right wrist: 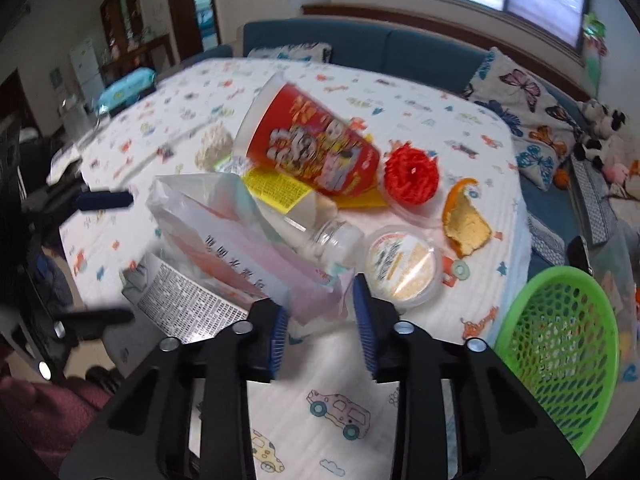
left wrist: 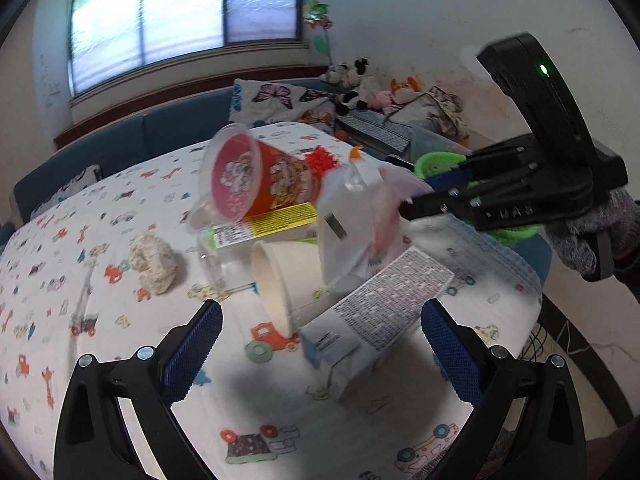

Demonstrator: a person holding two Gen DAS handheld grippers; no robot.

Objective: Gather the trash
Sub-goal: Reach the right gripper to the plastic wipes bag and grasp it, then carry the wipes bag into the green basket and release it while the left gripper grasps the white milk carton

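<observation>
A pile of trash lies on the printed tablecloth (left wrist: 60, 280). My left gripper (left wrist: 322, 344) is open just in front of a tipped white paper cup (left wrist: 280, 280) and a grey printed carton (left wrist: 384, 316). My right gripper (right wrist: 320, 320) is closed partway on the corner of a pink and white plastic bag (right wrist: 240, 240), which also shows in the left wrist view (left wrist: 356, 220). A red snack cup (right wrist: 312, 148), a plastic bottle (right wrist: 320, 236), a round lidded tub (right wrist: 402, 266), orange peel (right wrist: 466, 216) and a red frilly ball (right wrist: 412, 176) lie behind.
A green mesh basket (right wrist: 560, 352) stands off the table's right edge. A crumpled tissue (left wrist: 154, 260) lies left of the pile. A blue sofa (right wrist: 360, 44) with butterfly cushions (right wrist: 516, 92) and soft toys runs behind the table.
</observation>
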